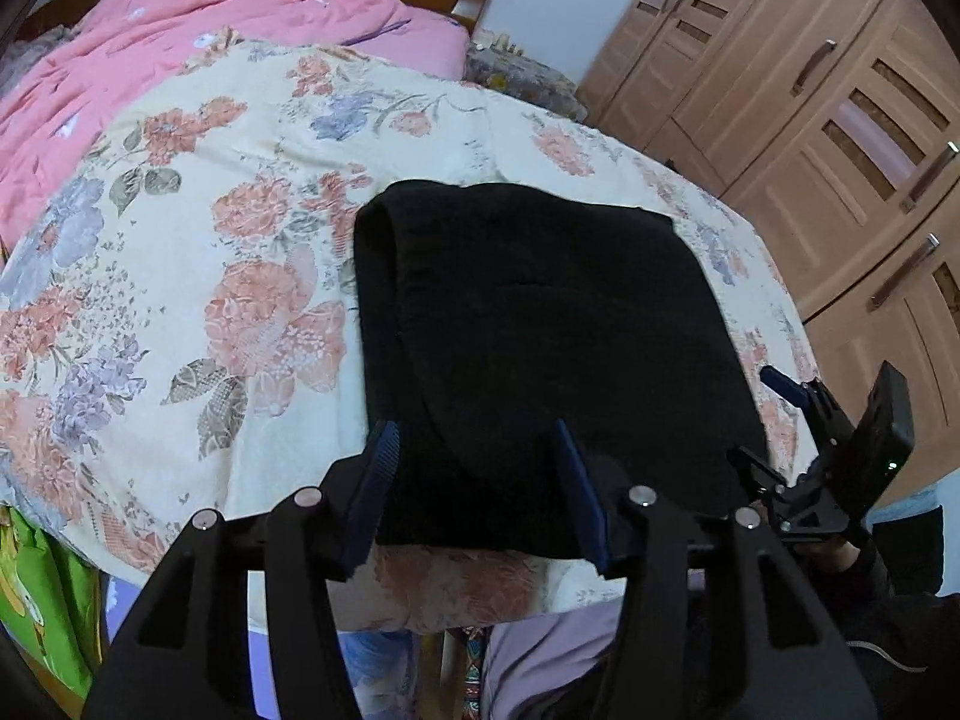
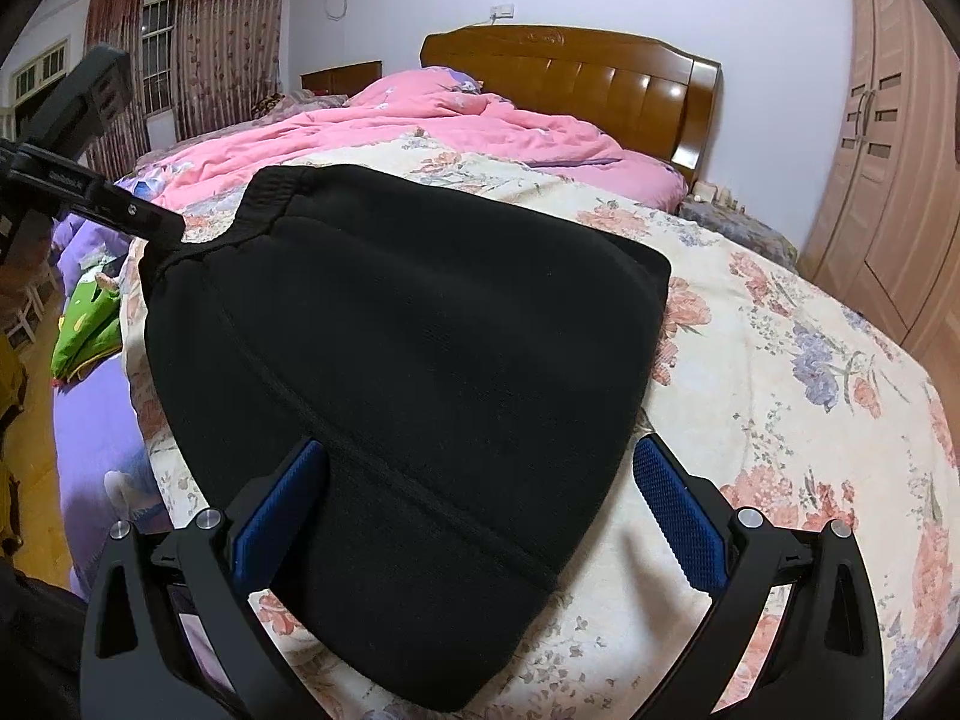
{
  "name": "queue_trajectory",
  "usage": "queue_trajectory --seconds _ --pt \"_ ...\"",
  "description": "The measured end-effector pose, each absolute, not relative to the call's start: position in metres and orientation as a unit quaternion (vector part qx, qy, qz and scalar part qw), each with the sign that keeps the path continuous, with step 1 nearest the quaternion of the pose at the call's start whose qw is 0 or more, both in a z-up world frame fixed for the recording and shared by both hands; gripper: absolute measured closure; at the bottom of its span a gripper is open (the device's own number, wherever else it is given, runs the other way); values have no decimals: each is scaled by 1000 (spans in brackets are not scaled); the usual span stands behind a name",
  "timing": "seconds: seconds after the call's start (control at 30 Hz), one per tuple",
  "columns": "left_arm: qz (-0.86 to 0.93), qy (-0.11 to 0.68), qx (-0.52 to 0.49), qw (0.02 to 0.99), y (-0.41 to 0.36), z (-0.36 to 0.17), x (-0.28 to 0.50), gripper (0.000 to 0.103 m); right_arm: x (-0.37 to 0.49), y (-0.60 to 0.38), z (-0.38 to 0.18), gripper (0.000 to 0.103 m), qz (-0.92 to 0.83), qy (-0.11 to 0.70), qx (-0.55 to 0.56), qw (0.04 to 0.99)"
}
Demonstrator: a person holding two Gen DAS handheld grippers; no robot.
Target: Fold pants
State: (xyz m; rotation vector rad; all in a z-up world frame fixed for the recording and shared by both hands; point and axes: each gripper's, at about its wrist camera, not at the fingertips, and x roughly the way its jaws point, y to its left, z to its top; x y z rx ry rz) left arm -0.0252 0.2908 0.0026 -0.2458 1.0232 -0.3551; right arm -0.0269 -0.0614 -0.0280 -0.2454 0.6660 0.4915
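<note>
The black pants (image 1: 540, 330) lie folded into a compact rectangle on the floral bedspread (image 1: 180, 300). In the right wrist view the pants (image 2: 408, 360) fill the middle, waistband at the far left. My left gripper (image 1: 480, 438) is open, its blue pads straddling the near edge of the pants, holding nothing. My right gripper (image 2: 480, 456) is open above the near corner of the pants, empty. The right gripper also shows at the right edge of the left wrist view (image 1: 804, 420); part of the left gripper's body shows at the left of the right wrist view (image 2: 90, 180).
A pink quilt (image 2: 480, 126) is bunched at the head of the bed below a wooden headboard (image 2: 570, 78). Wooden wardrobes (image 1: 810, 120) stand to the right. A green item (image 2: 84, 330) and purple fabric (image 2: 96, 420) lie beside the bed on the left.
</note>
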Motion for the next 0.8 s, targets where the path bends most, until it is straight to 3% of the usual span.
queue_trajectory --seconds 0.23,0.33,0.37,0.47,0.6,0.8 --pt "-211 533 -165 803 292 -27 -8 47 -28 -63 -28 5 241 319 -117 909" --pt "-221 523 -201 798 303 -26 -3 68 -29 -65 -28 5 241 318 -115 910" --pt "-215 516 -205 803 305 -24 -2 85 -29 -65 -28 5 242 318 -115 909" --pt "-191 491 -180 831 302 -6 -12 94 -30 -65 -28 5 243 321 -115 908" --pt "-129 470 -117 865 291 13 -33 96 -29 -66 -31 5 246 328 -113 905" --pt "-93 490 -115 859 289 -17 -27 94 -25 -70 -35 5 254 345 -89 899"
